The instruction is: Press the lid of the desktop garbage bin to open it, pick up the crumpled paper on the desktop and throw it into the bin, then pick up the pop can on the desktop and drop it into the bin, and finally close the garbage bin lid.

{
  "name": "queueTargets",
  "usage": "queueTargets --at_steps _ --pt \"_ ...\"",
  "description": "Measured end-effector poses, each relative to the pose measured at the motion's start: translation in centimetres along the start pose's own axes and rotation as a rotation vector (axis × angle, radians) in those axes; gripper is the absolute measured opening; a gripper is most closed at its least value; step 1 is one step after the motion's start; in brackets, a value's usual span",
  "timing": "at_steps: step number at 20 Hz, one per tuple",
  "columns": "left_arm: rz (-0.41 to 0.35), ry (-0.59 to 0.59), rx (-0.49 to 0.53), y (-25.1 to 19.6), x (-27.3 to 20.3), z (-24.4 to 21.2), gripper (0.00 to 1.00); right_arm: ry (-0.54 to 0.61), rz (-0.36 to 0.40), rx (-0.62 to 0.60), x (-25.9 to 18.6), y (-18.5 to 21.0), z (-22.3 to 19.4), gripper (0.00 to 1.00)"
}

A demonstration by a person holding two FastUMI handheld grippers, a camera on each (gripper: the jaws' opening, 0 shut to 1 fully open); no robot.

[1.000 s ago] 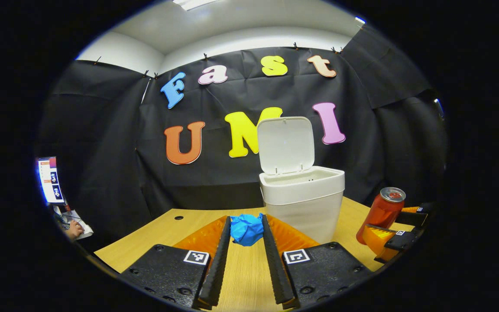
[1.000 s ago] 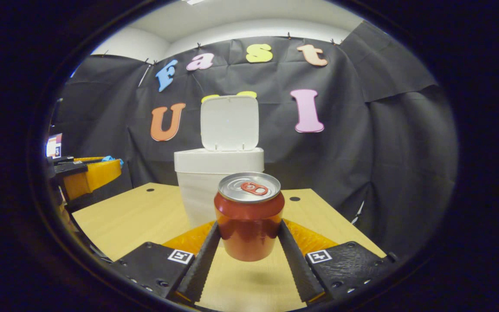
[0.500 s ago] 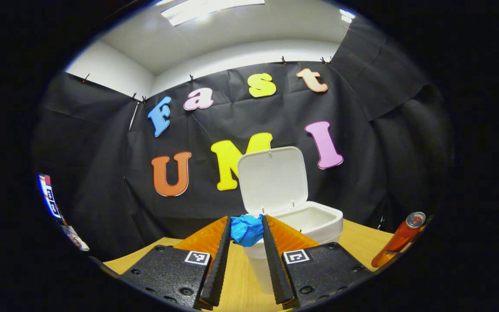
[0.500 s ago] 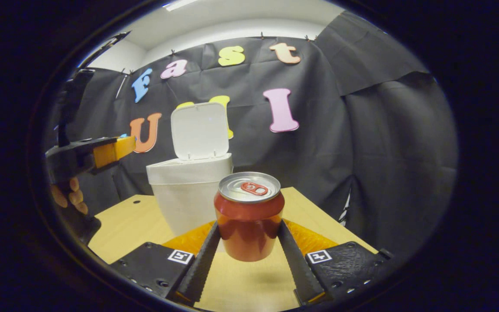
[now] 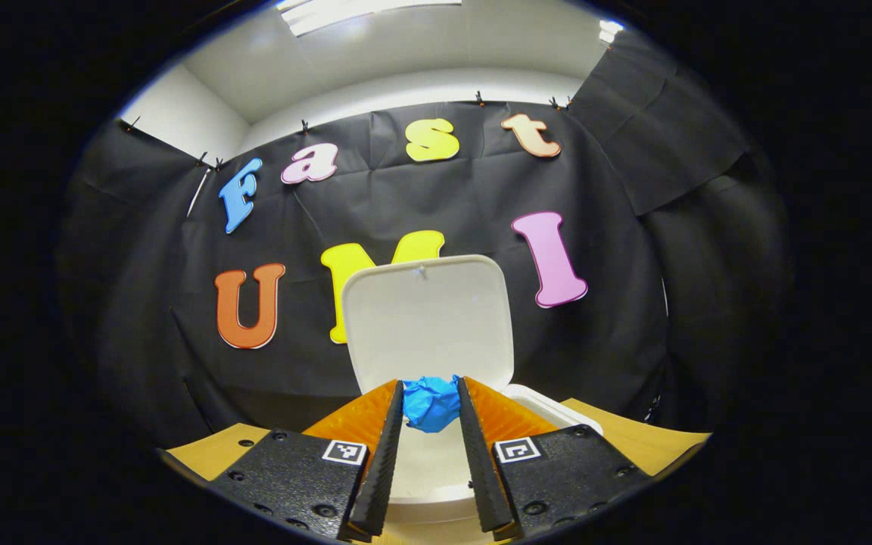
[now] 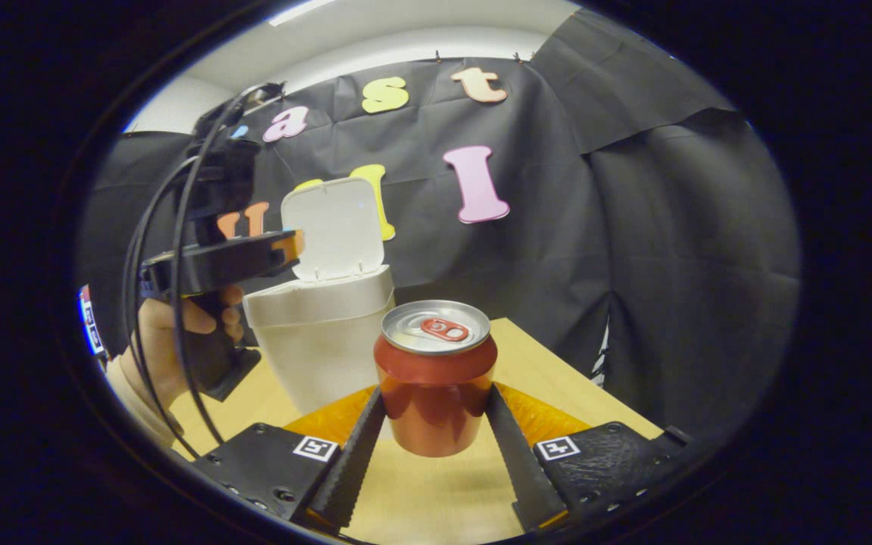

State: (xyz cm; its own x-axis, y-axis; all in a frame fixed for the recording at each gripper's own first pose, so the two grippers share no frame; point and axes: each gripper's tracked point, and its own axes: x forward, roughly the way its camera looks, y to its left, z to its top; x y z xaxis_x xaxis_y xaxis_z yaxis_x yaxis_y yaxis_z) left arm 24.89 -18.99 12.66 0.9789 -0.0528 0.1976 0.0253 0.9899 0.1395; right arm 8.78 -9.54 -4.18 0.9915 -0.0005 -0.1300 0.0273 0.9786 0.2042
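Blue crumpled paper point(image 5: 431, 403) is sitting pinched in the left gripper point(image 5: 428, 412) right over the open bin point(image 6: 320, 333), lid point(image 5: 427, 322) standing up, so letting go should drop it in. The right gripper point(image 6: 436, 424) is clamping the can point(image 6: 436, 378) just above the table point(image 6: 534, 363), probably queued up next.

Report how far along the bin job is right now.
Done: the bin has its lid up. In hand: the left gripper holds the crumpled paper over the opening, not yet released; the right gripper grips the pop can above the desktop. Left: both drops, then closing the lid.
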Motion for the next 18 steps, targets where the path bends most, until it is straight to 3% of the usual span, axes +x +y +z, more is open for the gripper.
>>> queueTargets --at_steps 1,2,6,13,18 --pt "-0.014 0.033 -0.006 -0.7 0.8 -0.8 0.52 -0.003 0.001 0.006 -0.1 -0.1 0.2 0.8" --pt "-0.019 0.061 -0.011 -1.2 1.3 -1.6 0.47 -0.002 -0.002 0.012 -0.2 -0.3 0.2 0.8" --pt "-0.047 0.115 -0.063 -3.0 1.6 -3.2 0.47 0.007 -0.016 0.033 0.3 -1.3 0.0 0.8" --pt "-0.052 0.114 -0.154 -3.3 1.8 -3.8 0.47 0.0 -0.007 0.081 0.2 -1.6 0.6 0.8" --pt "-0.029 0.11 -0.146 -2.8 1.6 -3.6 0.51 0.006 -0.015 0.079 0.3 -2.0 0.3 0.8"
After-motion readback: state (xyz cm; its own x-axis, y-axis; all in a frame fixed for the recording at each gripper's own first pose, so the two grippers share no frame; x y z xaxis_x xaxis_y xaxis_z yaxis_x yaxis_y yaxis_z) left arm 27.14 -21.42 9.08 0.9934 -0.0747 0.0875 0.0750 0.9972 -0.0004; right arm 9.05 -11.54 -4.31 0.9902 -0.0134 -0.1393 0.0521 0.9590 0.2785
